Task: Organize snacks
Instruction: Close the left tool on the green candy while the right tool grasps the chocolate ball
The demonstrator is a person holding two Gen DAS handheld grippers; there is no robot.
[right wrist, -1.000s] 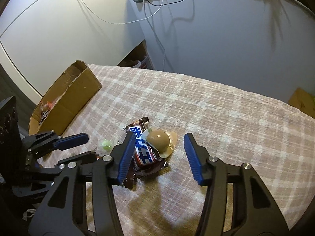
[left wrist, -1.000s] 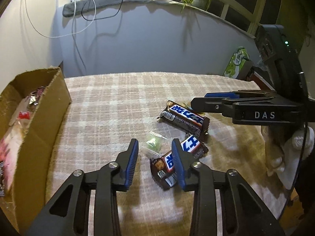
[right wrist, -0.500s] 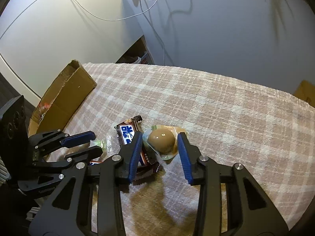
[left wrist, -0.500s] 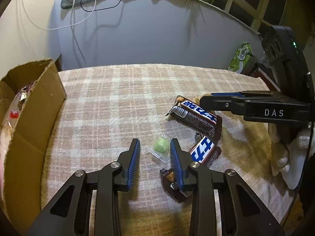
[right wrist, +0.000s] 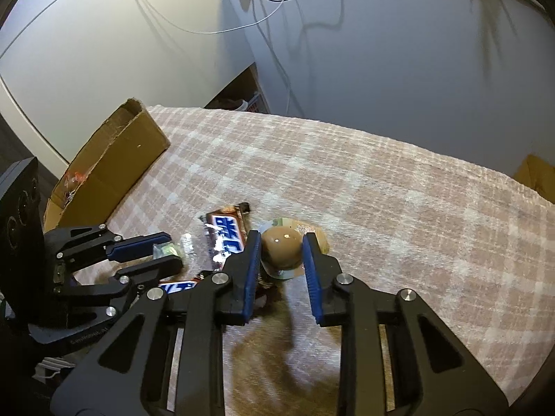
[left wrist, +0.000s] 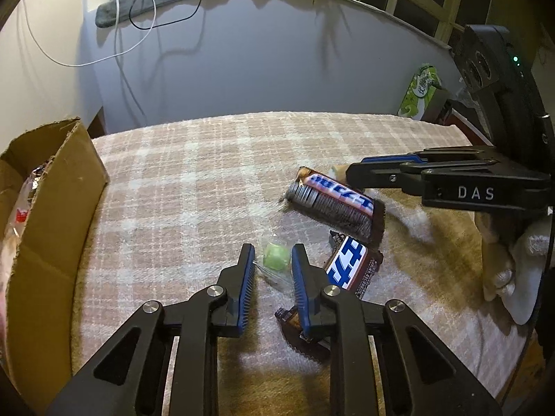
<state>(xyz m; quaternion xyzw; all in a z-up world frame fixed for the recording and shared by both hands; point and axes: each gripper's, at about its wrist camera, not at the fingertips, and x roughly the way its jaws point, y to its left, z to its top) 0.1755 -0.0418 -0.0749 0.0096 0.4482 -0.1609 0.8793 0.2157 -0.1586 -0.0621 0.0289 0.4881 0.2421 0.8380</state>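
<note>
My left gripper [left wrist: 273, 254] has closed around a small green candy in clear wrap [left wrist: 275, 257] on the plaid cloth; the candy also shows in the right wrist view [right wrist: 166, 250]. My right gripper [right wrist: 281, 242] has closed around a brown egg-shaped snack in a clear pack [right wrist: 280, 250]. Two Snickers bars lie between them: one [left wrist: 334, 204] further back, one [left wrist: 348, 267] beside my left gripper's right finger. In the right wrist view one bar [right wrist: 227, 239] lies left of the egg snack.
An open cardboard box [left wrist: 52, 208] with wrapped snacks stands at the table's left edge; it also shows in the right wrist view [right wrist: 114, 163]. A green tissue pack [left wrist: 419, 92] sits past the table's far right. A wall rises behind the table.
Both grippers moved forward and narrowed. The left fingers came in around the green candy. The right fingers came in around the egg snack.
</note>
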